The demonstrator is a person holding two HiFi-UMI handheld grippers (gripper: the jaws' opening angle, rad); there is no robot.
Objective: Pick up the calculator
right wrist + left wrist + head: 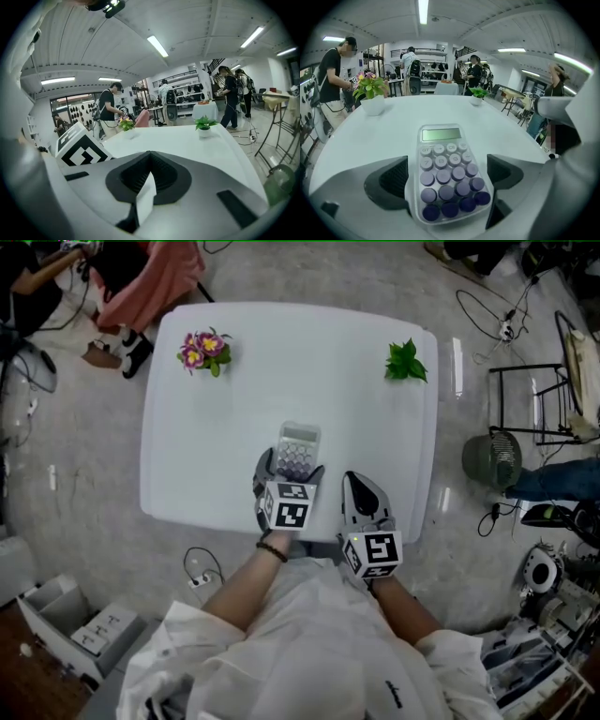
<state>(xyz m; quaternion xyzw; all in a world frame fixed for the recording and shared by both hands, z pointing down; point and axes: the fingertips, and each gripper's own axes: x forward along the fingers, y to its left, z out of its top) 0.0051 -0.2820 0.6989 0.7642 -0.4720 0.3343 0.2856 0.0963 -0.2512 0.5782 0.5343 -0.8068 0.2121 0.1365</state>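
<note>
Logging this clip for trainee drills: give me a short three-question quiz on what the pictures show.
1. Which gripper has the calculator between its jaws?
2. True or false: the right gripper has its jaws wide apart.
3. The pink flowers stand at the table's far: A) left corner B) right corner C) middle.
Key: 1 the left gripper; 2 false, they are together; 3 A.

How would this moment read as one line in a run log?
left gripper: jaws closed on calculator | right gripper: jaws together, empty | lift off white table: cannot tell
</note>
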